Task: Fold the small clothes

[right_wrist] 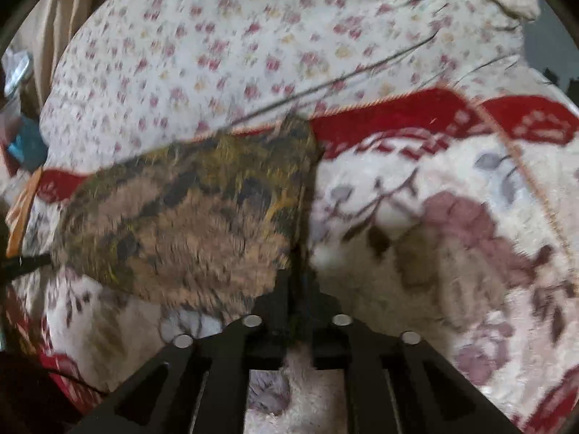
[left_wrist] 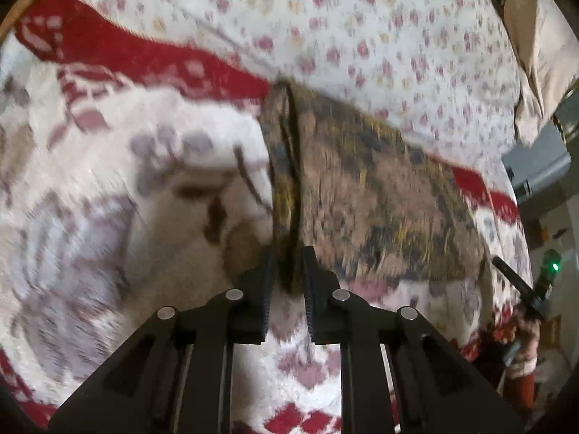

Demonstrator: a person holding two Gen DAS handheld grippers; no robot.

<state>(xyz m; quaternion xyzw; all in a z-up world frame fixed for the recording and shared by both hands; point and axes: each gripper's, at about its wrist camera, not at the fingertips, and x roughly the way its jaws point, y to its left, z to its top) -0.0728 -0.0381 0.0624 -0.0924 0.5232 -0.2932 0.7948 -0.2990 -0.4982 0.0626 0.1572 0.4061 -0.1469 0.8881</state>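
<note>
While both claws are pinching opposite ends of the brown-and-yellow mottled fuzzy cloth (left_wrist: 365,195), left gripper (left_wrist: 287,271) and right gripper (right_wrist: 298,282) are stretching it taut above the red-bordered floral blanket (left_wrist: 152,166); folding is seemingly only beginning.

The garment (left_wrist: 362,195) lies on the blanket (left_wrist: 108,217), with the bedsheet (left_wrist: 362,18) behind both.
</note>
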